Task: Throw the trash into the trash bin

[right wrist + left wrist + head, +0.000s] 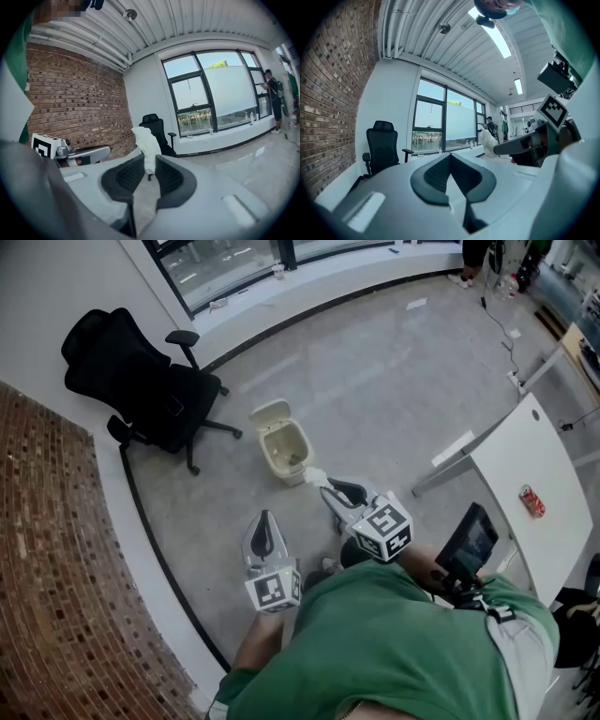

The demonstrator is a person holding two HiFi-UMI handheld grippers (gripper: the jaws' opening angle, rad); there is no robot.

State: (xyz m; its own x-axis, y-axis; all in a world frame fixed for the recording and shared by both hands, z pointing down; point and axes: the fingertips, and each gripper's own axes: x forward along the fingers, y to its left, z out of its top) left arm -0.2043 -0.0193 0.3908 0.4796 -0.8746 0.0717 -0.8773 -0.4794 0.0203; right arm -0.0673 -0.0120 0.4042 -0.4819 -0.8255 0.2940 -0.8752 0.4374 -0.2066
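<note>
Head view: the cream trash bin (pixel 284 448) stands on the grey floor with its lid tipped open; the right gripper (pixel 323 486) holds a crumpled white piece of trash (pixel 312 474) just beside the bin's near rim; the left gripper (pixel 265 521) hangs lower, apart from the bin; a black office chair (pixel 141 381) stands by the wall; a red can (pixel 532 501) lies on the white table (pixel 525 451).

Left gripper view: its jaws are pressed together, tips meeting, nothing between them.

Right gripper view: its jaws are clamped on the lower end of the white trash, which sticks up past them.
</note>
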